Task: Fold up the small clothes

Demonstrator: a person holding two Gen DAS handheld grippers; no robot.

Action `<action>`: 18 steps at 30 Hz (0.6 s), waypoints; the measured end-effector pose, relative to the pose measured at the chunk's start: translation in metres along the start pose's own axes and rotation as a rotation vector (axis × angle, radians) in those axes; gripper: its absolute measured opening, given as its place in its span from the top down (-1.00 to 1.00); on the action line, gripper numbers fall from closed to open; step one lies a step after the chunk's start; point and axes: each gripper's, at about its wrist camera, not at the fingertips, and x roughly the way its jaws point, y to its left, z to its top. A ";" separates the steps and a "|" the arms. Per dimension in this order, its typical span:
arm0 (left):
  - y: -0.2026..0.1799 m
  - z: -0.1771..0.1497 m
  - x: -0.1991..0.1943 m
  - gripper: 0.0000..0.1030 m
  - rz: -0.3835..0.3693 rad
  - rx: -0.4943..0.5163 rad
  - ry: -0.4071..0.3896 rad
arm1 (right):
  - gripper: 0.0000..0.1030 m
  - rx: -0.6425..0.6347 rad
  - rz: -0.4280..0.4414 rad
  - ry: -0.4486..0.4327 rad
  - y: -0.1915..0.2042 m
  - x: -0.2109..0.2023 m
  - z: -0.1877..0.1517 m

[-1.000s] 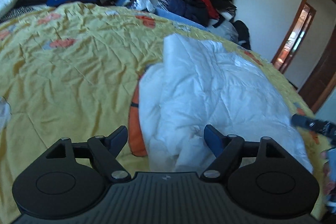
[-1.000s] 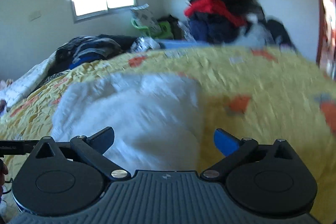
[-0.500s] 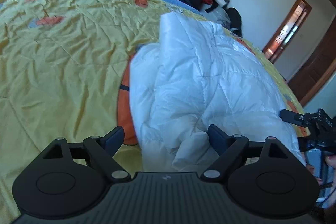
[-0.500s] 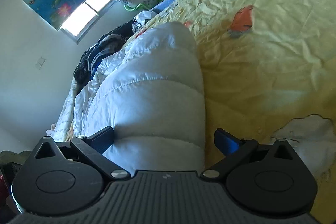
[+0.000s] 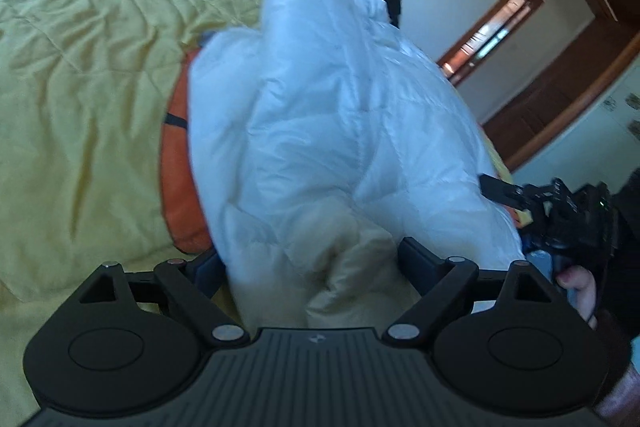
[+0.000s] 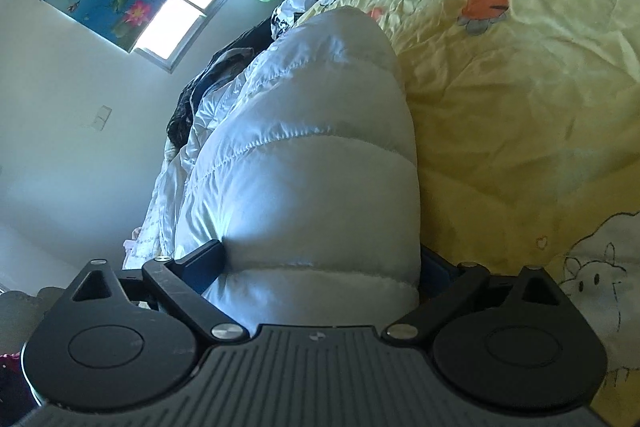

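Yellow bed quilt (image 5: 92,75) is being shown beneath a white puffer jacket (image 5: 332,131) lying ahead of both grippers. Left gripper (image 5: 310,263) and right gripper (image 6: 320,265), jaws apart, are being pushed around its puffy edge, closer than before. Slippery padding is judged likely to squeeze free.
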 end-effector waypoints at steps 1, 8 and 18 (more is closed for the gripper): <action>-0.001 -0.002 0.001 -0.70 -0.010 0.007 0.001 | -0.76 -0.013 -0.003 0.003 0.002 0.000 0.000; -0.019 -0.013 0.000 0.01 0.037 0.119 -0.056 | -0.56 -0.146 -0.034 -0.039 0.025 -0.005 -0.010; -0.026 0.017 -0.021 0.32 0.167 0.225 -0.196 | -0.28 -0.279 0.024 -0.153 0.065 0.018 0.000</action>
